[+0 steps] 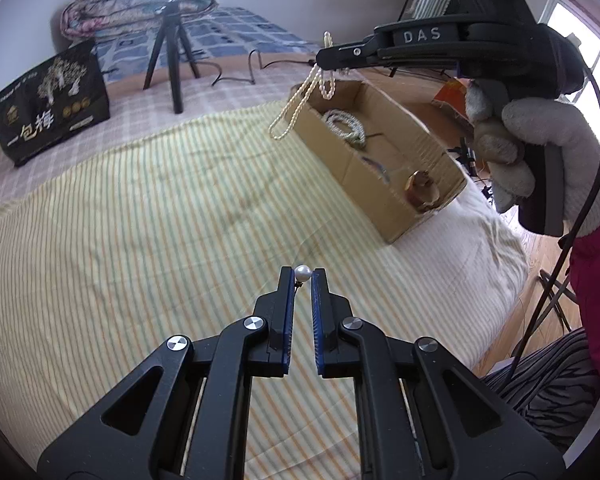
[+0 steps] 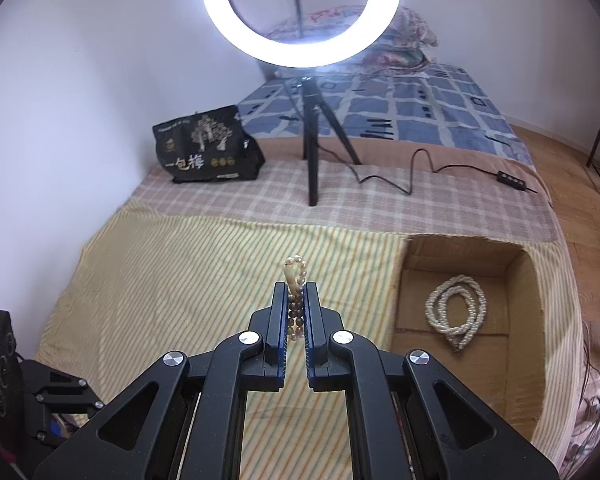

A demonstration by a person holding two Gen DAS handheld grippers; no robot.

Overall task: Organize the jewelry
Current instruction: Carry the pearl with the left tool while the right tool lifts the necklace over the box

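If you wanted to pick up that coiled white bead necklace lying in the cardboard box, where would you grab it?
Probably from straight above, since the box walls block the sides. The coiled necklace lies flat on the box floor, so I'd pinch across the bundled strands on one side of the loop, where they lie close together, rather than at the hollow middle.

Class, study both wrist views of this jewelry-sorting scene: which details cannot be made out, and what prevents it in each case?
- Pearl piece in the left gripper: left wrist view, its lower part hidden between the pads.
- Gold item in the cardboard box: left wrist view, too small and blurred to identify.
- Box's near end: right wrist view, hidden behind the right gripper.
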